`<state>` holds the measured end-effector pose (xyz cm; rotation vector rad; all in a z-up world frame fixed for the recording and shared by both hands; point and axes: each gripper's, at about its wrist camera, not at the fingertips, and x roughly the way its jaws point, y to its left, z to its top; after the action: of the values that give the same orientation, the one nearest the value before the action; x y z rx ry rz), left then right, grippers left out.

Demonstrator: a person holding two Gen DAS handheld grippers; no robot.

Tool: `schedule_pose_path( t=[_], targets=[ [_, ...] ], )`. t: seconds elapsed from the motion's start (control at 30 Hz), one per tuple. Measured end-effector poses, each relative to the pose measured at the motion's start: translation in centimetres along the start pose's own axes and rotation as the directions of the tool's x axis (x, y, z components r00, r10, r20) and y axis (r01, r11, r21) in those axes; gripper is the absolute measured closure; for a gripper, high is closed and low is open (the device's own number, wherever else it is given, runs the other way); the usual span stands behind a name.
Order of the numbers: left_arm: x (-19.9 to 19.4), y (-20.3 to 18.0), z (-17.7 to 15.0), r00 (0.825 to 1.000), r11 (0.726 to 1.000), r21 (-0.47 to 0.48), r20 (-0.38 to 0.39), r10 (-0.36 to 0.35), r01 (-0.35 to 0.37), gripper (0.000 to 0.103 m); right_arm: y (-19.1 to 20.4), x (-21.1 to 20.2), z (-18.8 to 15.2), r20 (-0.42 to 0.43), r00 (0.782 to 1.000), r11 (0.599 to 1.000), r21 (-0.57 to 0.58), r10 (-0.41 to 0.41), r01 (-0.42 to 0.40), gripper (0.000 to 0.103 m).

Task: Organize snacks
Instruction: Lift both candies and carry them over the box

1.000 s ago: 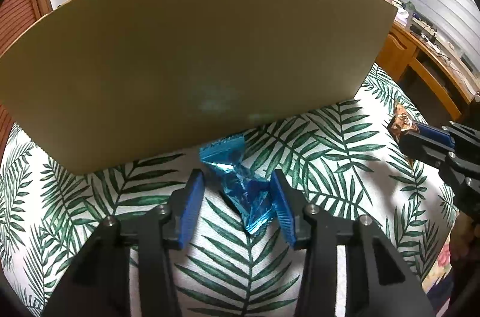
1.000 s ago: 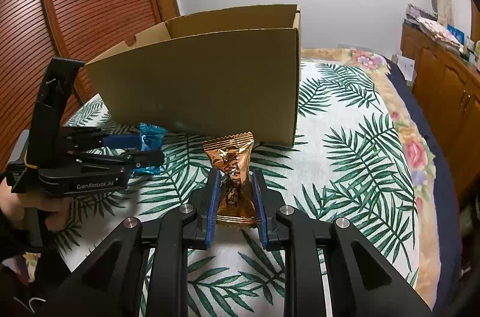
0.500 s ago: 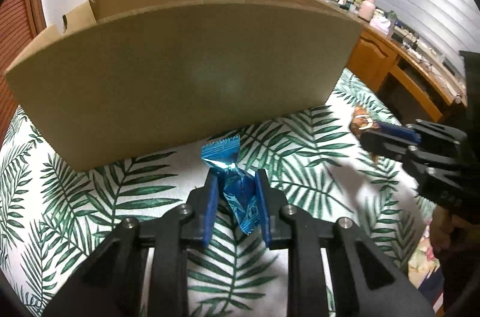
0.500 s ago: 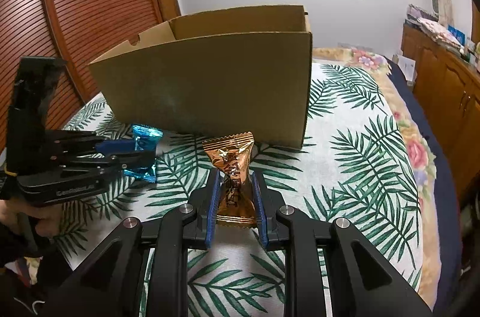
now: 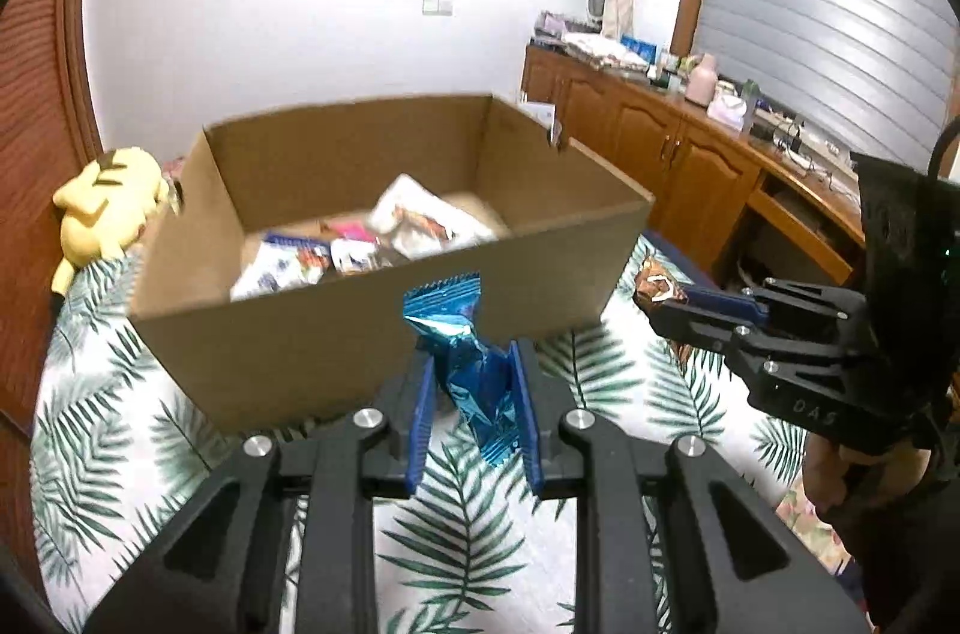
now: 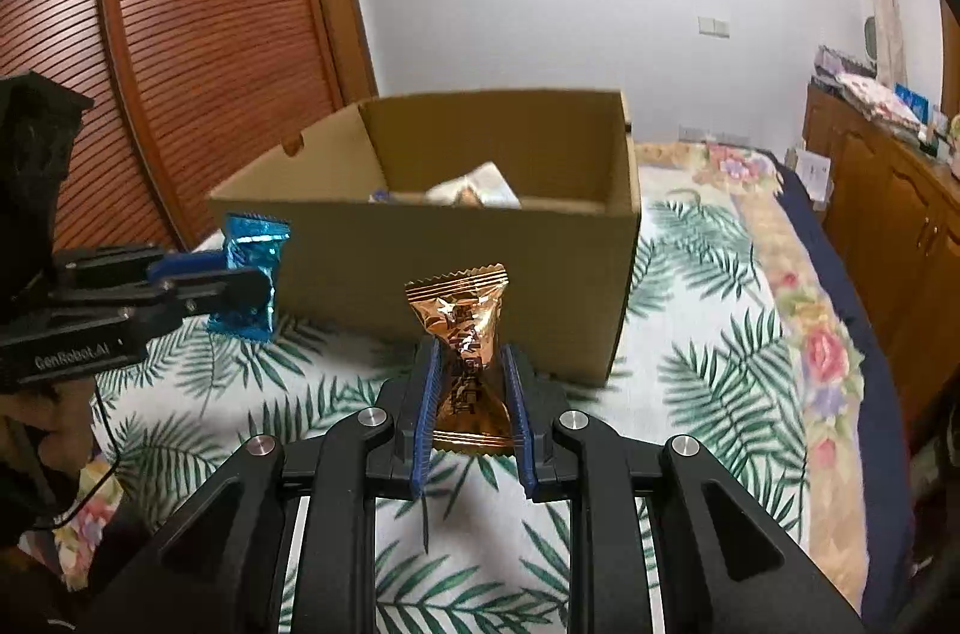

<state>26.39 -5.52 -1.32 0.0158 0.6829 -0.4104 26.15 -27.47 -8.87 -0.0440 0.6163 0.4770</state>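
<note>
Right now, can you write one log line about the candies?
left tongs: shut on blue foil candy | right tongs: shut on orange foil candy | open brown cardboard box: ahead

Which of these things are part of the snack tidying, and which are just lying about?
Part of the job: blue sweet, gold sweet, cardboard box, snack packets inside.

Just lying about: yellow plush toy, leaf-print cover, wooden cabinet, pink bottle.

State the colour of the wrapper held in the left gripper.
Shiny blue wrapper, clearest in the left wrist view.
</note>
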Motion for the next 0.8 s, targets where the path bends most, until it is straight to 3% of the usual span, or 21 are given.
schedule_pose_path(
  t=[0.4, 0.8],
  targets=[
    [-0.9, 2.5, 5.1, 0.997, 0.999, 0.010, 0.073, 0.033, -0.034, 0.081, 1.4, -0.2, 6.0, 0.083, 0.997, 0.999, -0.053, -0.004, 0.008, 0.083],
    [2.3, 5.8, 7.6, 0.995, 0.998, -0.011, 0.069, 0.066, -0.066, 0.081, 2.6, 3.0, 9.1, 0.110, 0.994, 0.997, -0.082, 0.011, -0.002, 0.083]
  ],
)
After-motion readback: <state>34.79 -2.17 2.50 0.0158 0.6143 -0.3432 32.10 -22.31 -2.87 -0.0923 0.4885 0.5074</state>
